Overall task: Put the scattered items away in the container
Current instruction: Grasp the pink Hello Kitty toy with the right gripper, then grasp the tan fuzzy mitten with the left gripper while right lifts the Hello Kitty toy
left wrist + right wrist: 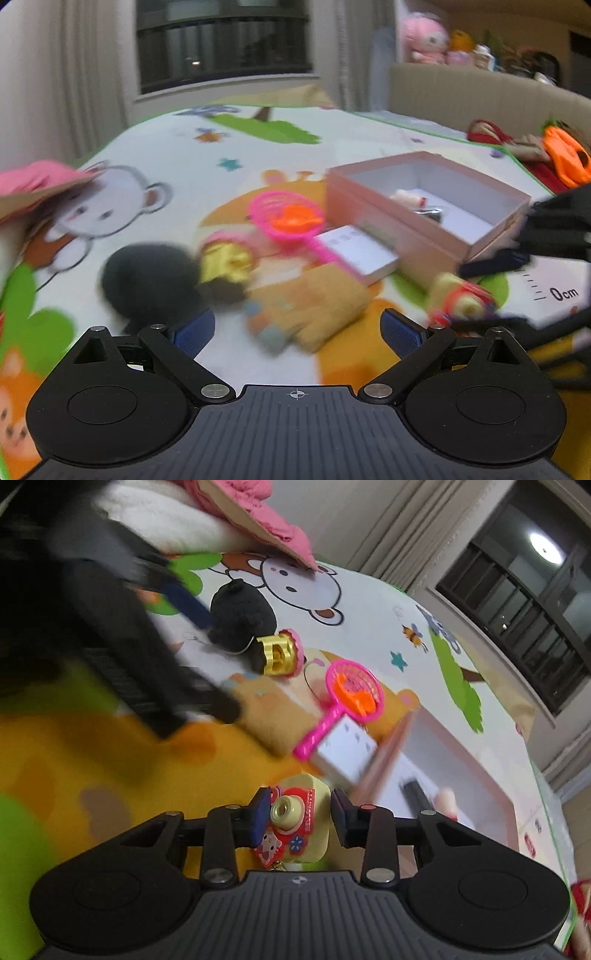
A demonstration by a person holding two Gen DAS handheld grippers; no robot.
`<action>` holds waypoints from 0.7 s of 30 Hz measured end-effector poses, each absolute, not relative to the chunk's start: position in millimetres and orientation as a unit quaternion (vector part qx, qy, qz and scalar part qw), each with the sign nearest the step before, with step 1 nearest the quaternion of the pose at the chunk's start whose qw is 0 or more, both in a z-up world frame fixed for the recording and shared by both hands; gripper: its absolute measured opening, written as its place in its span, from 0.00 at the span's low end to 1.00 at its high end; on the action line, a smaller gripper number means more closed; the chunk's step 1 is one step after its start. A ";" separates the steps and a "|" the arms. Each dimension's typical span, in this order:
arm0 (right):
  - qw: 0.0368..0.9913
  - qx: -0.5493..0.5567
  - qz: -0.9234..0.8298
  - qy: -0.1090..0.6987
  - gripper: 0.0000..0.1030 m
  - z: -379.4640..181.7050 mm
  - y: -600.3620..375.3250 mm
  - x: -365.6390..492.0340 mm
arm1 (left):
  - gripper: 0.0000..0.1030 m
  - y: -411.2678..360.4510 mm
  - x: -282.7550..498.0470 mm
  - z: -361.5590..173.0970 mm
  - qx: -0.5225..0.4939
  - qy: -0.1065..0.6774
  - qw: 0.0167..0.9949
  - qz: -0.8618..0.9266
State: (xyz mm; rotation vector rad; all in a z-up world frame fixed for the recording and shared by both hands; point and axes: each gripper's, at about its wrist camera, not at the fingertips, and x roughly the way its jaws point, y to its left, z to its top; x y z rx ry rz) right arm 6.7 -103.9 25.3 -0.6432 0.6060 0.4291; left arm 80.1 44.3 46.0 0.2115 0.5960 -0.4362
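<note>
Carrying surface: a cartoon-printed play mat [159, 177] holds everything; no worktop is in view.
Container: the pink box [373, 199], open-topped, sits toward the mat's far right edge in the left wrist view, with a few small things already inside.
Black plush [147, 280]: lies near the mat's left side, just beside a gold toy [229, 264].
Tan cloth [314, 310]: spread at the middle of the mat, directly ahead of the left tongs [297, 328].
White card box [354, 251]: rests against the pink box's near wall.
Pink net scoop [286, 218]: its handle slants toward the white card box, its hoop away from it; an orange piece sits in the hoop.
Toy camera [299, 823]: yellow and red, between the fingers of the right tongs [299, 812], lens facing the wrist camera.
Right tongs state: clamped on the toy camera, both pads against its sides.
Left tongs state: apart, nothing between them.
Deciding relation: the pink box's open mouth [458, 775] lies ahead and to the right of the right tongs, and that hand is clearly the nearer one, so I judge the drop needs a short carry over the near wall.
View differences: only the right wrist view shows the grip; the left wrist view shows the box's contents and blurs the toy camera.
</note>
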 end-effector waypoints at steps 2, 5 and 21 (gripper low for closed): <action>0.891 -0.270 0.200 0.304 0.34 30.6 -125.0 -4.8 | 0.96 26.4 91.7 42.2 0.119 0.294 0.922 -0.221; 0.905 -0.192 0.183 0.332 0.33 36.2 -162.1 -15.0 | 0.96 3.1 109.5 31.1 0.150 0.302 0.914 -0.228; 0.934 -0.049 0.144 0.323 0.76 22.2 -225.3 -31.2 | 0.96 12.9 17.5 20.0 0.096 0.384 0.860 -0.321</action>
